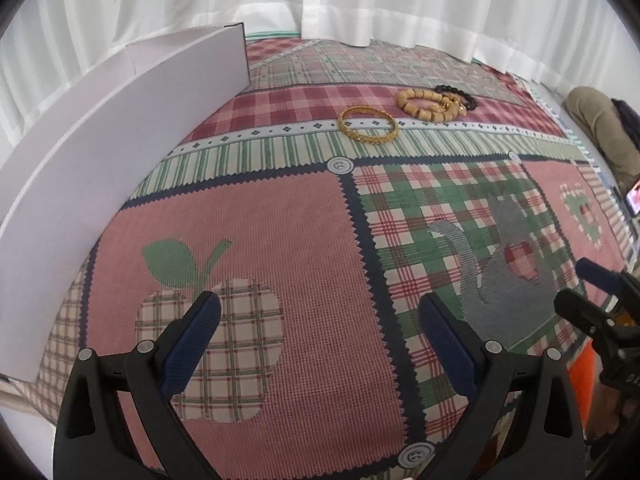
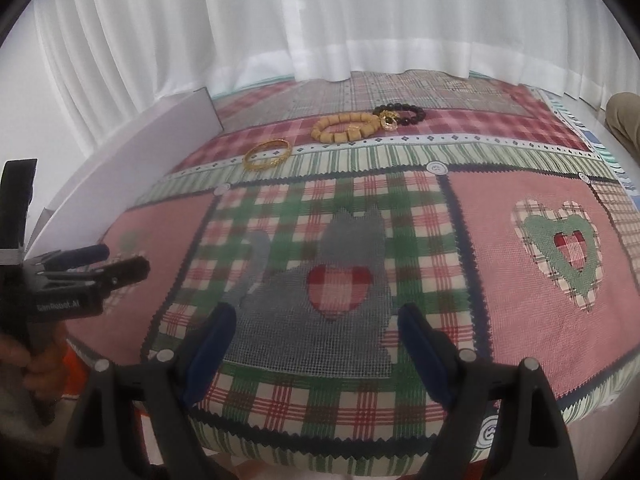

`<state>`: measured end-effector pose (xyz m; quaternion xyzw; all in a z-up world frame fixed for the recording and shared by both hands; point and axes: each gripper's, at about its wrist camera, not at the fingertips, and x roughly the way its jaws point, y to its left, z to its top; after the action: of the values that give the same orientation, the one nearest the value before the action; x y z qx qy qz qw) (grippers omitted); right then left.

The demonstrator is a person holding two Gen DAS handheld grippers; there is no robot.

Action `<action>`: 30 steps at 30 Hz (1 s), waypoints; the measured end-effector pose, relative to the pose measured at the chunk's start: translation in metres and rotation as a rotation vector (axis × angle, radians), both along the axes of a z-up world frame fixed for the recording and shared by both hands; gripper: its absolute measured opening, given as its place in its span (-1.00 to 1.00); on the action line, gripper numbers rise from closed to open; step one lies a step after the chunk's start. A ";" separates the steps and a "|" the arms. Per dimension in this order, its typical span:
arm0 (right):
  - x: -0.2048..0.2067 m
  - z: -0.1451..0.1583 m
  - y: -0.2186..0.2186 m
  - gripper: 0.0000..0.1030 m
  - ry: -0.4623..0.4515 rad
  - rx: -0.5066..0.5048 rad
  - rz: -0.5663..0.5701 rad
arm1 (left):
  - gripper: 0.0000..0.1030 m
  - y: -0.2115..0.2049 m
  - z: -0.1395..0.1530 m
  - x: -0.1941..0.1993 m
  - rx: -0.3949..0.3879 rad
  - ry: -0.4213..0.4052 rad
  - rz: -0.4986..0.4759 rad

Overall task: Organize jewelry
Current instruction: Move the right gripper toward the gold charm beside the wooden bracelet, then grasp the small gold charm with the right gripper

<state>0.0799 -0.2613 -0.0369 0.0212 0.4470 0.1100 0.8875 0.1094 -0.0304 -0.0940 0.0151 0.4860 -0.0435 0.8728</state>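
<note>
Left wrist view: the left gripper hangs over the patchwork cloth, jaws wide apart with nothing between them. A gold bangle lies flat on the cloth far ahead. Just beyond it a tan bead bracelet touches a black bead bracelet. A white box stands along the left edge. The right gripper shows at the right margin.

Right wrist view: the right gripper hovers over the cat patch, jaws wide apart and empty. The bangle, tan bracelet and black bracelet lie far ahead, near the curtain. The left gripper appears at left, a hand on its handle.
</note>
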 end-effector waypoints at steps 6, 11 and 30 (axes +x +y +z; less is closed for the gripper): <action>0.003 -0.004 0.001 0.65 0.027 0.008 0.013 | 0.93 -0.001 -0.004 0.004 0.029 0.010 0.010; 0.006 -0.004 0.003 0.65 0.056 0.017 0.028 | 0.93 0.001 -0.005 0.006 0.027 0.014 0.019; 0.260 0.028 -0.077 -0.54 0.243 0.204 -0.107 | 0.93 0.025 -0.003 0.027 0.037 0.016 0.093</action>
<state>0.3399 -0.3383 -0.0092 0.1482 0.5357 0.1043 0.8247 0.1366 -0.0056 -0.0968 0.0083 0.4940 0.0060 0.8694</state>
